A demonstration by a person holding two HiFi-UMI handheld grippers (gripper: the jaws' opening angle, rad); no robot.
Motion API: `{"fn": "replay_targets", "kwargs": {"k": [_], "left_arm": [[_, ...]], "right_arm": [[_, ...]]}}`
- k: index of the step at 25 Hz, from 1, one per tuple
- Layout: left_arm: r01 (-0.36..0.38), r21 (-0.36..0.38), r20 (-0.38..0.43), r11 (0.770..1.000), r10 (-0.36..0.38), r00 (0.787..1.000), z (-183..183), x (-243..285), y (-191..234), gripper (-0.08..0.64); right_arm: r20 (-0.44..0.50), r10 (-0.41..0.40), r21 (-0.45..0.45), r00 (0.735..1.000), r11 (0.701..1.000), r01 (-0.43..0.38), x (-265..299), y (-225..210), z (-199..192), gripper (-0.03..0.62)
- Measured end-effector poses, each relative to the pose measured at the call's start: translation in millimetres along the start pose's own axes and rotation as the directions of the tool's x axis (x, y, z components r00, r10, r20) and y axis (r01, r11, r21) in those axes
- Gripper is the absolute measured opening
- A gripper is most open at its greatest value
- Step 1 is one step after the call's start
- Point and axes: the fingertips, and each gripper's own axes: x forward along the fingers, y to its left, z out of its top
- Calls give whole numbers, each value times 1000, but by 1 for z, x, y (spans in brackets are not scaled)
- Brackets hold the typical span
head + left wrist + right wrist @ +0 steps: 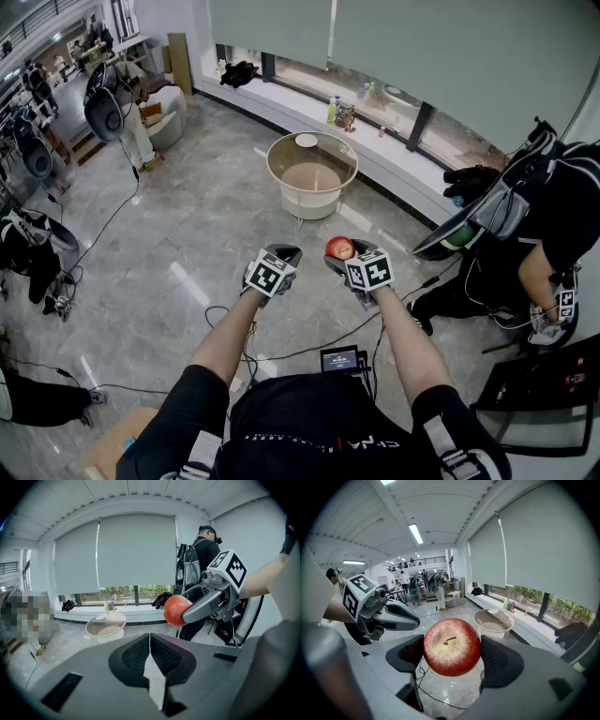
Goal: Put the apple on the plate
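A red apple (338, 247) hangs in the air between the pads of my right gripper (349, 259), which is shut on it. In the right gripper view the apple (451, 647) fills the gap between both black pads, stem side facing the camera. My left gripper (279, 257) floats just left of it, shut with nothing held; its pads (136, 656) meet along a thin seam. The left gripper view shows the apple (176, 610) up at the right. Ahead on the floor stands a round glass table (278, 178) with a small white plate (307, 141) on its far side.
A person in dark clothes with gear (539, 216) crouches at the right, close to my right arm. Cables (291, 352) and a small screen device (339, 358) lie on the tiled floor below me. A long window ledge (394, 159) runs behind the table. Other people stand far left.
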Motion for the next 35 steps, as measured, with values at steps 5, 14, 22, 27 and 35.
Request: {"fn": "replay_targets", "kwargs": {"k": [5,14,22,27,35], "left_arm": [[-6,-3,4,1000,6,1000,3,1,6,20],[-14,-7,2,1000,14,1000,-1,1,7,20],[-25,24,-17,999,25,1000,-4,4,7,19],[-12,17,-34,1000,12,999,-5,5,7,20],[-19,17,-31,1000,19,999,5,27,4,18]], "right_arm": [[-1,1,-10,1000,1000,-1,4,-1,4,394],[1,20,-7,1000,1000,-20,4,0,1,394],[-3,24,9,1000,1000,-24,3,-2,-2,394],[-3,27,11,1000,1000,-27,4,-2,0,394],[-12,33,-22,999,999,-33,-2,-33,-5,394]]}}
